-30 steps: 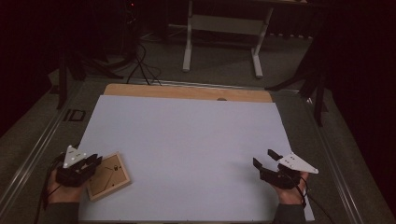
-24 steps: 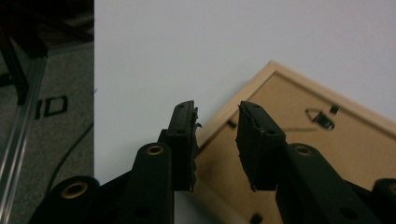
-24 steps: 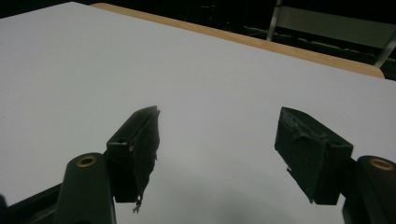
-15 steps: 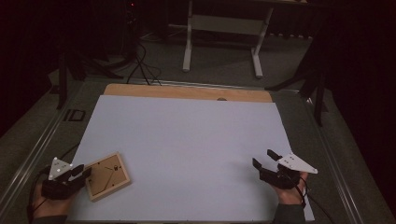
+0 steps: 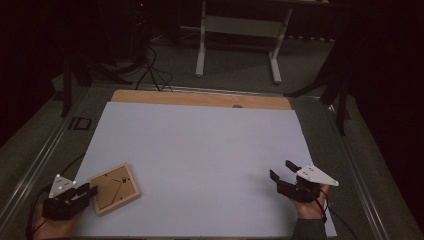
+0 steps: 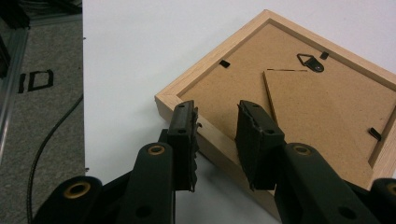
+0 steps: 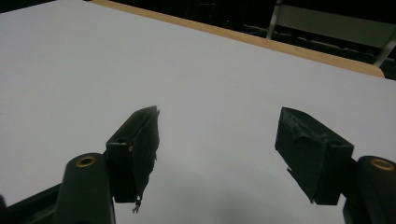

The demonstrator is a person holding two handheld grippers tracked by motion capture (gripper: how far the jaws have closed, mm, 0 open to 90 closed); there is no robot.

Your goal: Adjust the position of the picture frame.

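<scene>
At the near left corner of the white sheet (image 5: 200,150), square the left gripper (image 6: 217,133) over the picture frame (image 6: 289,107) rail before closing, since its jaws, lately moving, stand partly open astride that rail without visibly pressing, while the right gripper (image 7: 217,144) gapes empty.

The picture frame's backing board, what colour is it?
Brown backing board, pale wood rim; clearest in the left gripper view.
</scene>
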